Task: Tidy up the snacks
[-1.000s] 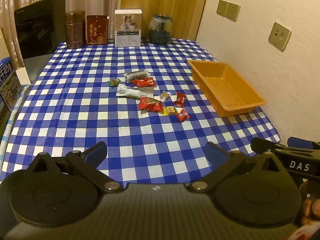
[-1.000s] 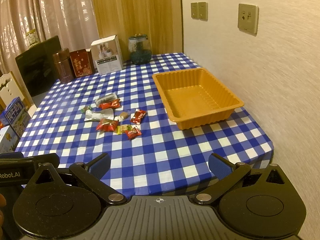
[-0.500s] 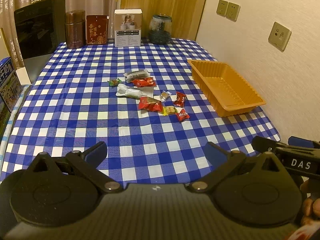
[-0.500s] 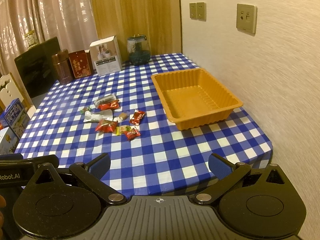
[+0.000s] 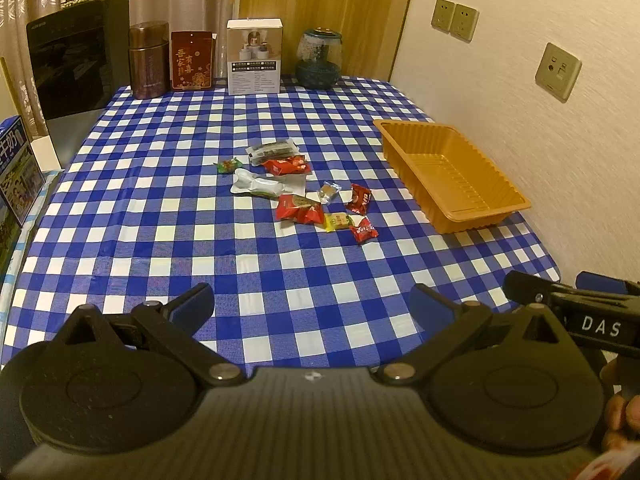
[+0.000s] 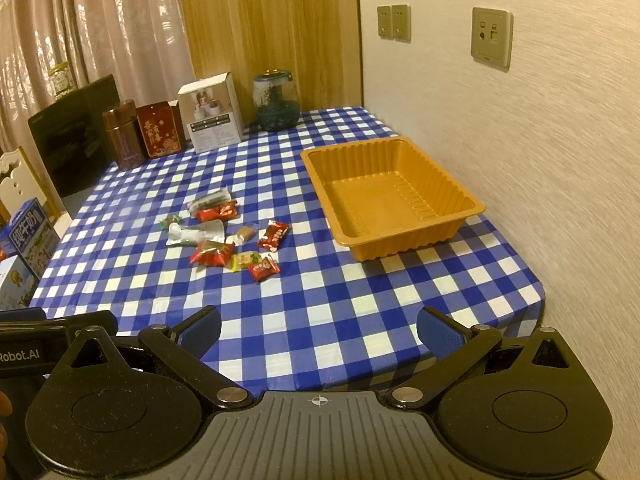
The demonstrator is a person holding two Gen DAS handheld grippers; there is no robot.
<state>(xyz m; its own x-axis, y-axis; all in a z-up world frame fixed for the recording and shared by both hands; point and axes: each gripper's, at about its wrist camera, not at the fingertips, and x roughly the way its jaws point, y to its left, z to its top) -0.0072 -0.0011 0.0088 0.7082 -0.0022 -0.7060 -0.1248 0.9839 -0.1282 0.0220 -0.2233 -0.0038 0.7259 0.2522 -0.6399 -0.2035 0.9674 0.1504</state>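
Checked cloth (image 5: 160,216) bare at left; snacks (image 6: 224,236) clustered mid-table; orange tray (image 6: 472,210) empty at right by wall. Left gripper (image 5: 312,304) and right gripper (image 6: 318,330) both spread wide, empty, at near edge. Likely best: start with nearest red packet (image 6: 263,270), pinch across short side, lift clear before carrying to tray.

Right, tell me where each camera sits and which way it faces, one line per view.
Left wrist: on the left gripper, above the table's near edge, facing the snack pile; open fingers, the right gripper at right.
Right wrist: on the right gripper, nearer the wall, facing the orange tray; open fingers, the left gripper's body at left.
Shared: snack pile, orange tray, checked tablecloth.
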